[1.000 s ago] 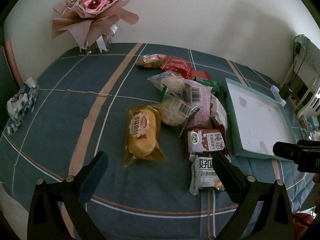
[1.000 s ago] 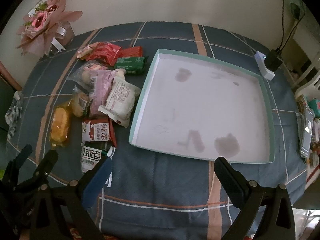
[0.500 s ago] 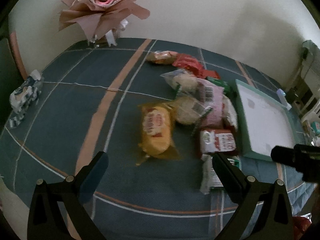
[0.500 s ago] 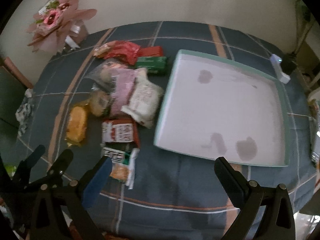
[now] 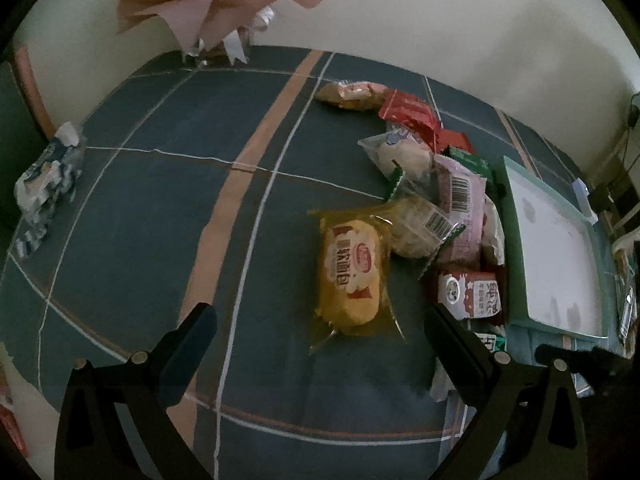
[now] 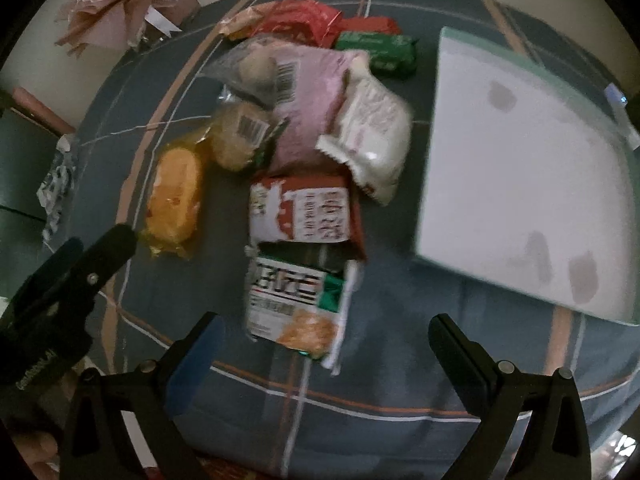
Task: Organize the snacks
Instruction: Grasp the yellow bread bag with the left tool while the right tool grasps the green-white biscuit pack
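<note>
Both tongs, left [image 5: 318,344] and right [image 6: 326,354], are held wide and empty. The whole white tray [image 6: 524,184] is shown only in the right view, while the yellow cake packet's [image 5: 352,272] label is seen only in the left.

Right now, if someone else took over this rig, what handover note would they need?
Left gripper: open, empty, hovering just short of the yellow cake packet.
Right gripper: open, empty, above the white-and-green snack packet nearest it.
Snacks: all in a loose pile on the blue checked tablecloth, left of the tray; the red-and-white milk carton, pink packet, white packet, green bar and red wrappers among them.
White tray with teal rim: holds no snacks.
Done: nothing placed.
Left: likely move every snack into the tray.
</note>
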### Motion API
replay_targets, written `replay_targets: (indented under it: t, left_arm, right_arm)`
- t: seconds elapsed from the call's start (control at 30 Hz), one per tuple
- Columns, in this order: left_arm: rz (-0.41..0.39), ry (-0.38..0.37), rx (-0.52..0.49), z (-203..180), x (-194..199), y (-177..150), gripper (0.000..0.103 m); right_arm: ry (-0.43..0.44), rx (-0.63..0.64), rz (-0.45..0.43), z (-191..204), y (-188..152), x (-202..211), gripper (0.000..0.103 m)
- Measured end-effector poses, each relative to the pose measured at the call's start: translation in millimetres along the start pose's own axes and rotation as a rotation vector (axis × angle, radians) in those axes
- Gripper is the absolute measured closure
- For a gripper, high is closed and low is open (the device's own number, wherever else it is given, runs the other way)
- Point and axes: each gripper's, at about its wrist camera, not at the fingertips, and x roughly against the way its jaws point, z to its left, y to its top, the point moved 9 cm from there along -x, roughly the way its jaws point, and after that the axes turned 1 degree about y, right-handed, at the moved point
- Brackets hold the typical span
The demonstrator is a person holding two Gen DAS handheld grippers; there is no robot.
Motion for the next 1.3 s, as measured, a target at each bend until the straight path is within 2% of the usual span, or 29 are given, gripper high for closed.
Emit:
replay_targets:
  t: [0.17, 0.23, 0.37, 0.47, 0.6, 0.7, 0.83, 1.1, 1.3]
  left_arm:
    - [0.042, -0.025, 0.001, -5.5, -13.8, 2.7, 0.005]
    - [0.057, -0.035, 0.005, -7.5, -18.9, 2.5, 0.012]
    - [0.073, -0.049, 0.005, -10.9, -27.5, 3.7, 0.013]
    - [0.079, -0.054, 0.004, -13.4, -31.7, 5.1, 0.016]
    - [0.094, -0.065, 0.004, -15.7, -37.5, 5.1, 0.040]
    - [0.095, -0.080, 0.018, -16.6, -39.6, 4.1, 0.058]
    - [0.086, -0.078, 0.021, -16.2, -37.4, 3.0, 0.063]
    - [0.069, -0.087, 0.042, -11.4, -21.1, -0.6, 0.063]
    - [0.038, -0.093, 0.061, -5.2, 0.3, 1.3, 0.063]
  right_arm:
    - [0.009, -0.011, 0.001, 7.7, 2.1, -12.3, 0.002]
    - [0.016, -0.015, 0.003, 9.8, 1.9, -16.6, 0.009]
    - [0.019, -0.026, 0.014, 13.0, 3.9, -29.5, 0.015]
    - [0.012, -0.017, 0.016, 14.6, 7.4, -43.7, 0.024]
    - [0.019, -0.011, 0.019, 21.8, 6.5, -53.7, 0.039]
    - [0.016, 0.000, 0.011, 26.6, 4.7, -56.7, 0.042]
    - [0.020, 0.006, 0.010, 29.2, 4.3, -45.2, 0.048]
    - [0.036, 0.008, 0.007, 35.1, 4.3, -41.0, 0.050]
    - [0.059, 0.003, -0.012, 26.1, 6.1, -15.2, 0.050]
